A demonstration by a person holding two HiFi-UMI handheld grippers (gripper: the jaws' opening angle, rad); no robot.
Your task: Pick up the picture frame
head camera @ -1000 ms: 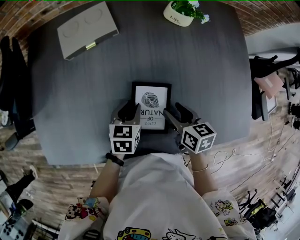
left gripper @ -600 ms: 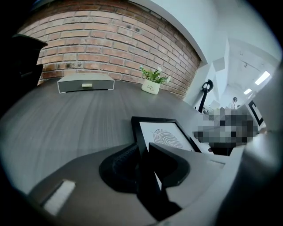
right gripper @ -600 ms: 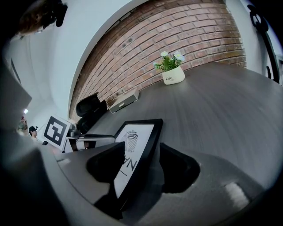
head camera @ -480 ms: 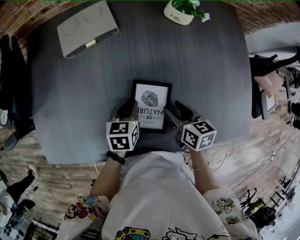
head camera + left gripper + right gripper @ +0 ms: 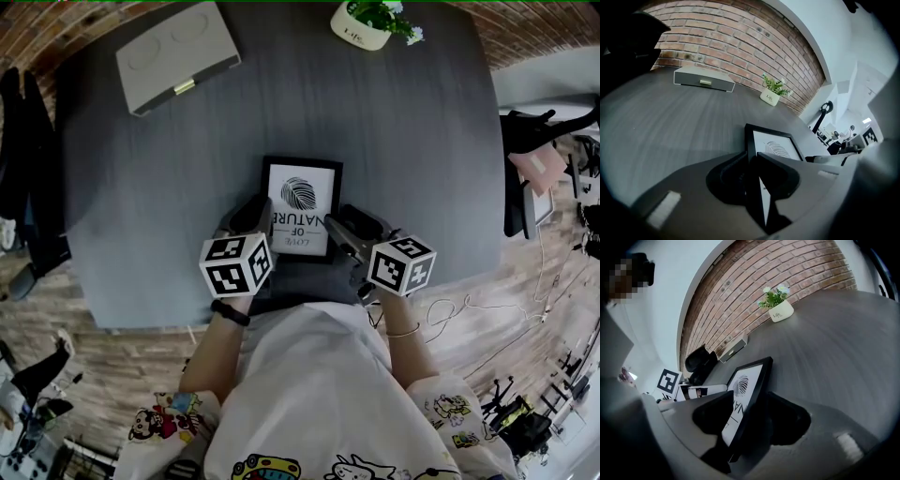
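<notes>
The picture frame, black-rimmed around a white leaf print, lies on the dark table close to its near edge. My left gripper has just been closing. Its jaws now pinch the frame's left rim, and the left gripper view shows the frame wedged tightly in the gripper. My right gripper straddles the right rim and has narrowed a little. In the right gripper view the frame stands between the gripper's jaws, with a gap on the print side.
A flat grey box lies at the table's far left corner. At the far edge stands a potted plant in a white pot. Dark chairs stand to the left and right of the table.
The left gripper rolled, its marker cube swinging left, and its jaws closed onto the frame's left rim. The right gripper edged in over the right rim. The frame has barely shifted.
</notes>
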